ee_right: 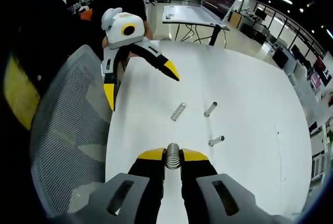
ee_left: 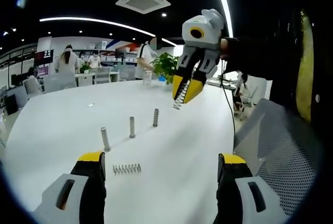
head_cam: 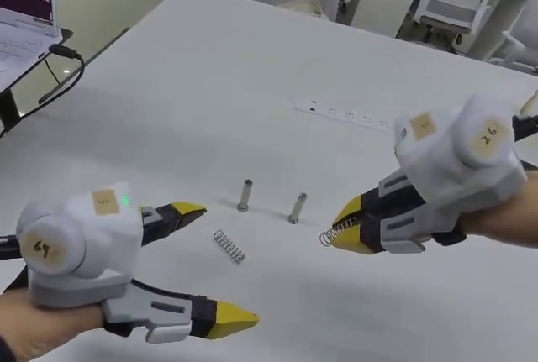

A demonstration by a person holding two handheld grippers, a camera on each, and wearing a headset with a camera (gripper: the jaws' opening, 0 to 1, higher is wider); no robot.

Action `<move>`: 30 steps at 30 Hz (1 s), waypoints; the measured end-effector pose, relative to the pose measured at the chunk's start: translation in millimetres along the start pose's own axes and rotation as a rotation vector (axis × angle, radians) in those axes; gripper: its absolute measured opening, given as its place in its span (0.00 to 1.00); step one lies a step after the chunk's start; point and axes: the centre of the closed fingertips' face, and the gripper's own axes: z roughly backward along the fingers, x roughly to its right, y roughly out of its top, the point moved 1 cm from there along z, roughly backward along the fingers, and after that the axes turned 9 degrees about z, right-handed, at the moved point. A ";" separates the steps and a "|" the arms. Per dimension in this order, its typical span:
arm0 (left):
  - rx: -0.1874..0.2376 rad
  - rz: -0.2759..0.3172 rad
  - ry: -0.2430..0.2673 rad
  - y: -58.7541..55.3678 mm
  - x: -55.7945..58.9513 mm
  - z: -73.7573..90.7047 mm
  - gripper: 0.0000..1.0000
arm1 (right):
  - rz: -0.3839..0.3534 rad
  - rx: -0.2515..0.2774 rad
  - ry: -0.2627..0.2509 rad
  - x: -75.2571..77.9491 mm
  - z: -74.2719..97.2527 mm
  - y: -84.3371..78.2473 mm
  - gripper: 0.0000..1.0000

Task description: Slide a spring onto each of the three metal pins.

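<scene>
Two bare metal pins [head_cam: 245, 195] [head_cam: 297, 207] stand upright on the white table [head_cam: 210, 85]. A loose spring [head_cam: 228, 246] lies flat just in front of them. My right gripper [head_cam: 346, 234] hovers to the right of the pins, shut on a second spring [head_cam: 334, 232] that sticks out of its tips. That held spring [ee_right: 173, 160] shows end-on between the jaws in the right gripper view. My left gripper [head_cam: 214, 265] is open at the lower left, with the loose spring [ee_left: 127, 169] ahead of it. A third pin [ee_left: 155, 117] looks wrapped in a spring.
A white power strip [head_cam: 345, 114] lies behind the pins. A laptop [head_cam: 25, 9] with a black cable [head_cam: 71, 68] sits on a desk at the far left. A grey mesh chair [ee_right: 67, 130] stands at the table's near edge. Office chairs and desks fill the background.
</scene>
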 end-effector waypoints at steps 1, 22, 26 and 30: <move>-0.009 -0.002 0.015 -4.1 -2.8 0.9 0.87 | -0.003 -0.003 -0.003 5.8 1.0 -0.8 0.08; -0.007 0.029 0.094 -16.5 -22.7 20.0 0.83 | 0.049 -0.157 0.048 79.9 -20.7 -6.0 0.08; -0.008 0.034 0.101 -18.2 -23.5 21.6 0.83 | 0.052 -0.171 0.070 86.5 -32.2 -7.0 0.08; -0.010 0.039 0.106 -20.3 -23.7 23.2 0.82 | 0.071 -0.190 0.085 89.2 -43.7 -9.0 0.08</move>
